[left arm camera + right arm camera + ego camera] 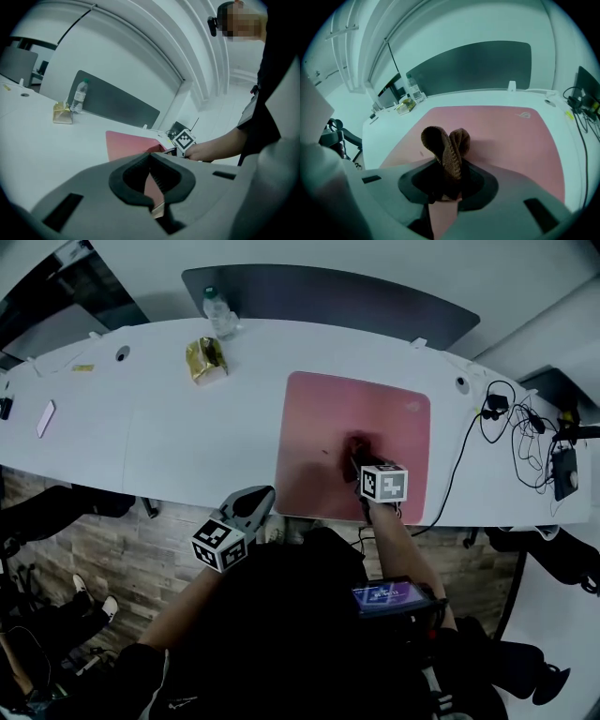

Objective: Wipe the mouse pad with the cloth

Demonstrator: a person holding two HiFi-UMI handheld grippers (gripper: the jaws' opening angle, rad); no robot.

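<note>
The rose-pink square mouse pad [323, 418] lies flat on the long white desk [159, 442], its near edge close to the desk's front edge. The right gripper [359, 459] is positioned over the lower middle of the pad, its jaws pinched on a brown knitted cloth [446, 149]. In the right gripper view, the cloth stands out ahead of the jaws in two rounded folds, with the pad surface directly beyond them. In the head view, the cloth appears as a dark patch on the pad at the jaw tips; whether it presses on the surface cannot be told. The left gripper [265, 493] is held off the desk, just in front of its front edge and left of the pad's near-left corner. Its jaws are pressed together with nothing between them. A clear plastic water bottle [218, 313] and a gold foil packet [206, 361] stand near the desk's far edge, well apart from the pad. Black cables [511, 423] lie at the desk's right end.
</note>
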